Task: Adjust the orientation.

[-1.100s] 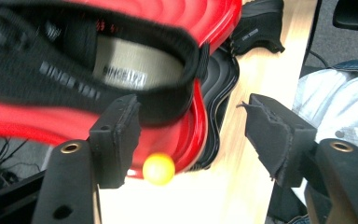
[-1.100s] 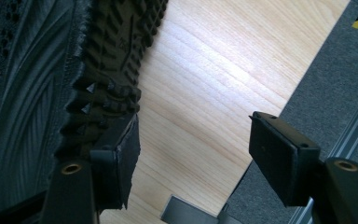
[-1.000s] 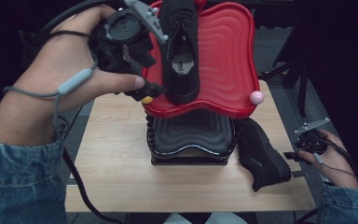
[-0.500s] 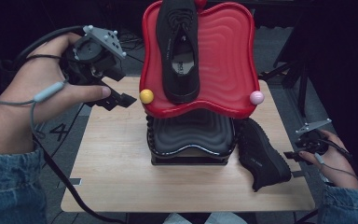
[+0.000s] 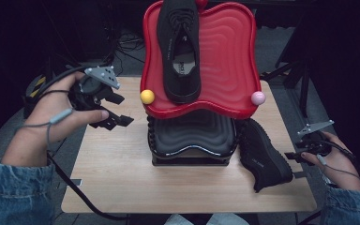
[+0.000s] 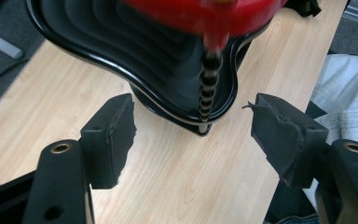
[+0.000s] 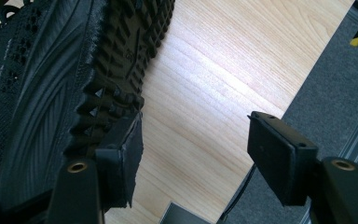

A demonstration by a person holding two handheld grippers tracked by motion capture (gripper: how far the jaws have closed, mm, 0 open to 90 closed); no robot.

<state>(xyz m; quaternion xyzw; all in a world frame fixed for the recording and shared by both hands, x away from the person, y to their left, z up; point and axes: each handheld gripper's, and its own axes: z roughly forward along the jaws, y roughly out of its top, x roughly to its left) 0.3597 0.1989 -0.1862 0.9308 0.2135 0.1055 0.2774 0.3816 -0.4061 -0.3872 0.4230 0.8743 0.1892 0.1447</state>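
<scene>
A black shoe (image 5: 180, 51) lies on the red upper tray (image 5: 225, 56) of a two-tier rack, above a black lower tray (image 5: 192, 136). A second black shoe (image 5: 262, 154) rests on its side on the table, right of the rack. My left gripper (image 5: 117, 119) hovers left of the rack, open; its jaws have just been opening with nothing between them. In the left gripper view the gripper (image 6: 193, 126) faces the black tray (image 6: 135, 51). My right gripper (image 5: 293, 154) is open beside the table shoe. In the right gripper view its left pad (image 7: 121, 158) sits at the shoe's sole (image 7: 74, 60).
The wooden table (image 5: 122, 178) has bare room left of and in front of the rack. A yellow ball (image 5: 147, 96) and a pink ball (image 5: 258, 98) cap the red tray's front corners. A beaded post (image 6: 209, 79) joins the trays. Cables trail off the left edge.
My left hand has come down and to the left, away from the red tray, to just above the table. The right hand and both shoes have stayed put.
</scene>
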